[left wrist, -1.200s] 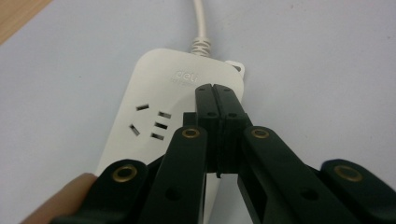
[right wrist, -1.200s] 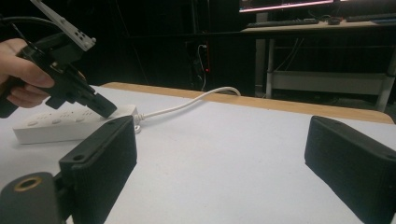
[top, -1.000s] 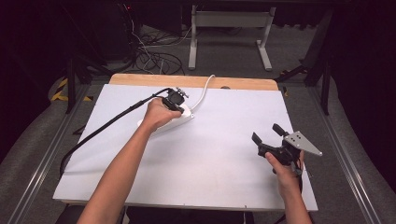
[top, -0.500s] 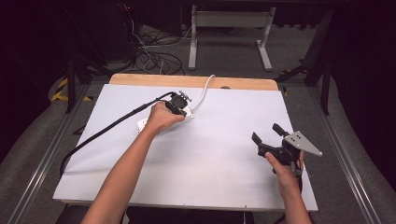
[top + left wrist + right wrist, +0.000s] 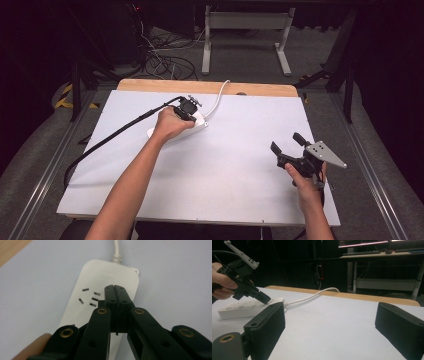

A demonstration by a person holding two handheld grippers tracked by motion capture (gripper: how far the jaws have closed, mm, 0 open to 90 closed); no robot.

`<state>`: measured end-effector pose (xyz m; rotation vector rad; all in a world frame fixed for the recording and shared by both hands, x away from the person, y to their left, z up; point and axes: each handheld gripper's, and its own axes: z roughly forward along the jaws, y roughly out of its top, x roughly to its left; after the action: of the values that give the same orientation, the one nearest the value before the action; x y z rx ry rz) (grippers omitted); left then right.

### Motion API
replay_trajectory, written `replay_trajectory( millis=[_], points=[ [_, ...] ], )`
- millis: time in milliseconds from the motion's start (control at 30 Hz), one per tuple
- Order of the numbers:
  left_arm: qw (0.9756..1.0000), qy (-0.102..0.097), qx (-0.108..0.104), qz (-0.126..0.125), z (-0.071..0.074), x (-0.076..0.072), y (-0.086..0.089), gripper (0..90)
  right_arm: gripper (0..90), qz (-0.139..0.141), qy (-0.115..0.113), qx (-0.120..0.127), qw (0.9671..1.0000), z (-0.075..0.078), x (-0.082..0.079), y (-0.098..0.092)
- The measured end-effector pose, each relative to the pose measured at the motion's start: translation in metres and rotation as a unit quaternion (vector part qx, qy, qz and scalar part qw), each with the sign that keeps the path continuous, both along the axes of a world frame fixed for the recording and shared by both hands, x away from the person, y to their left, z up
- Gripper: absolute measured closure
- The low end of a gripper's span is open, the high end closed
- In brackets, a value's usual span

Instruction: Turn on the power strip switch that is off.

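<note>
Left gripper view: your left gripper [image 5: 115,288], jaws pressed together, has its tip down on the white power strip [image 5: 105,277] at the table's far side. Nothing is plugged in yet. Your right gripper [image 5: 290,145] waits, jaws apart, empty.

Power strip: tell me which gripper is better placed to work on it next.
Left. The left gripper, shut, has its tips right over the power strip at its sockets. The right gripper stands open, well off to the side above the table.
</note>
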<state>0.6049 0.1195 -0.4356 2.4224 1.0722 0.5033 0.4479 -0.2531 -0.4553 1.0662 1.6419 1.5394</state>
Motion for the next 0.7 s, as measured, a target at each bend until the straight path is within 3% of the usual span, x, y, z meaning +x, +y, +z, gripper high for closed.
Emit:
replay_trajectory(
  millis=[133, 167, 233, 267, 333, 433, 500, 533, 600, 700],
  points=[
    [0.9999, -0.003, 0.017, -0.001, 0.000, -0.001, 0.000, 90.0, 10.0, 0.001, 0.002, -0.002, 1.0000, -0.001, 0.002, 0.000],
    [1.0000, 0.004, -0.004, -0.004, -0.001, -0.001, 0.001, 90.0, 10.0, 0.000, 0.001, -0.001, 1.0000, -0.001, 0.002, 0.000],
    [0.9999, 0.000, -0.012, -0.005, -0.002, -0.002, 0.000, 90.0, 10.0, 0.000, 0.001, 0.000, 1.0000, 0.000, 0.002, -0.001],
    [0.9995, -0.001, -0.030, -0.003, -0.005, -0.002, -0.001, 90.0, 10.0, -0.001, 0.000, -0.001, 1.0000, 0.000, 0.001, -0.001],
    [0.9994, -0.006, -0.033, -0.005, -0.006, -0.003, -0.003, 90.0, 10.0, 0.000, 0.000, -0.001, 1.0000, 0.000, 0.001, -0.001],
    [0.9997, -0.007, -0.023, -0.006, -0.005, -0.005, 0.000, 90.0, 10.0, 0.001, -0.001, 0.002, 1.0000, 0.001, -0.001, 0.000],
    [0.9999, -0.011, 0.005, 0.008, -0.004, -0.003, 0.006, 90.0, 10.0, 0.000, -0.001, 0.001, 1.0000, 0.000, 0.000, 0.000],
    [0.9998, -0.006, -0.013, 0.015, -0.004, -0.002, 0.013, 90.0, 10.0, -0.001, 0.000, 0.001, 1.0000, 0.000, 0.000, 0.000],
    [0.9978, 0.012, -0.065, 0.005, -0.006, -0.002, 0.021, 90.0, 10.0, -0.001, 0.000, 0.001, 1.0000, 0.000, 0.000, -0.001],
    [0.9977, 0.004, -0.068, 0.003, -0.008, -0.004, 0.022, 90.0, 10.0, 0.000, 0.000, -0.001, 1.0000, 0.000, 0.001, 0.000]
  ],
)
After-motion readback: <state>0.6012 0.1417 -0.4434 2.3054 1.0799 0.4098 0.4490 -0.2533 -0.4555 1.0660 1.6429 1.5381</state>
